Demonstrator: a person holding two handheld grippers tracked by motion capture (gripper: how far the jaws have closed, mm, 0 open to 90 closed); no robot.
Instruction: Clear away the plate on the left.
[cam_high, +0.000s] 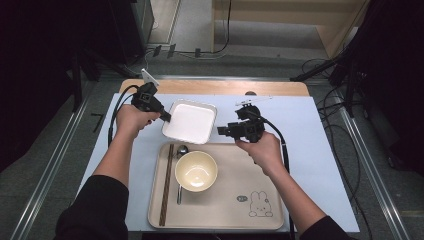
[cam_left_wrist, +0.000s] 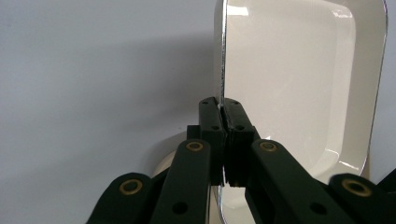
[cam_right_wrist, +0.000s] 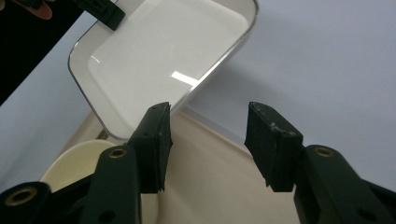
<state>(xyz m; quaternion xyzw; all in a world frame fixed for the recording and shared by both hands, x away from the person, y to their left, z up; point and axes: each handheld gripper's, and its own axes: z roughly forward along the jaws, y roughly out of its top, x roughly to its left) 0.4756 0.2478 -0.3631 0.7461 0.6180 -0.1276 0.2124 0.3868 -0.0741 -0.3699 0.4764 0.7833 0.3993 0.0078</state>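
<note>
1. You are clamping the left gripper (cam_high: 166, 118) on the left rim of the white square plate (cam_high: 190, 121). In the left gripper view the two pads are meeting on the plate's thin edge (cam_left_wrist: 222, 70), so the grip is narrow.
2. You are holding the plate tilted above the blue table cover (cam_high: 310, 150), with its near edge hanging over the far rim of the beige tray (cam_high: 225, 210).
3. You are carrying the right gripper (cam_high: 220, 131) with its jaws apart and nothing between them. In the right gripper view its fingertips (cam_right_wrist: 154, 135) are standing just short of the plate's near corner.
4. Risk: the plate is hanging from one pinch on a slick rim. It may pivot or slip out if you swing it quickly.
5. Risk: the low edge may strike the tray rim or the cream bowl (cam_high: 196, 171) if you lower the plate without levelling it.
6. Risk: closing the right gripper off the rim may push the plate against the left grip rather than catch it.
7. Also keep clear of the chopsticks (cam_high: 166, 185) and the spoon (cam_high: 180, 151) lying beside the bowl.
8. Markings: the tray is bearing a line-drawn rabbit (cam_high: 259, 205) and a small oval label (cam_high: 242, 198); its writing is too small to read.
</note>
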